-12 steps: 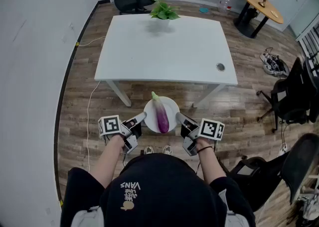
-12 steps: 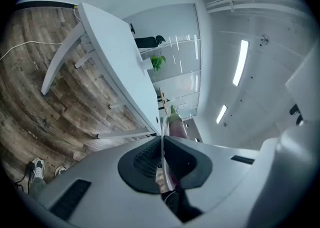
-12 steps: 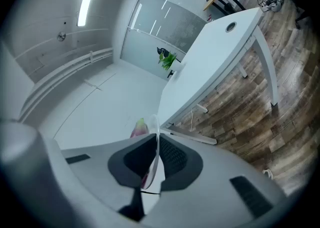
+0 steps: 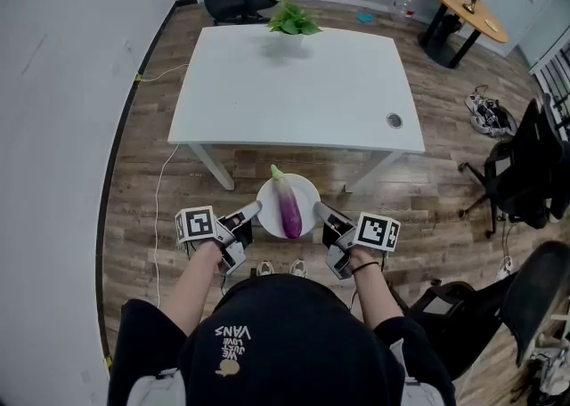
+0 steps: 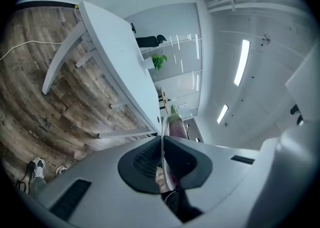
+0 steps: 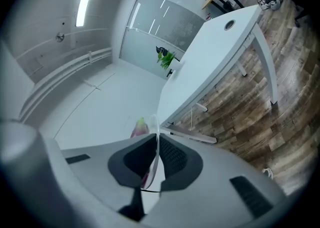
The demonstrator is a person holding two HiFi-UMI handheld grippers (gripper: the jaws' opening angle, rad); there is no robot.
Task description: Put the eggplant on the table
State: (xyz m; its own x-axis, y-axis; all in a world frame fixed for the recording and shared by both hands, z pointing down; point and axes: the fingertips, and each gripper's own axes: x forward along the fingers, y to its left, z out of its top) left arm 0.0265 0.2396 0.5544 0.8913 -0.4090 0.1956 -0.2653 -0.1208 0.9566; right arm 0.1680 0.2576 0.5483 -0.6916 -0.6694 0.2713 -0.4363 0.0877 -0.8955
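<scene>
Fingers (image 5: 142, 162) of left gripper (image 4: 252, 210): clenched on left rim of plate (image 4: 305, 188). Plate: one, white, held level over the wood floor, just short of the surface's near edge. Eggplant (image 4: 289, 207): one, purple, green stem pointing away, lying along the plate's middle, not on the surface. Right gripper (image 4: 319, 211): fingers (image 6: 172, 157) clamped on the plate's right rim. Marker cubes: two, one per gripper. Surface (image 4: 294, 88): one, white, rectangular, broadly bare; one potted plant (image 4: 292, 19) at its far edge, one round cable hole (image 4: 394, 119) toward the near right corner. Round wooden table (image 4: 463, 5): one, far right, well apart. Legible writing: "VANS" on the person's dark top (image 4: 233, 335).
</scene>
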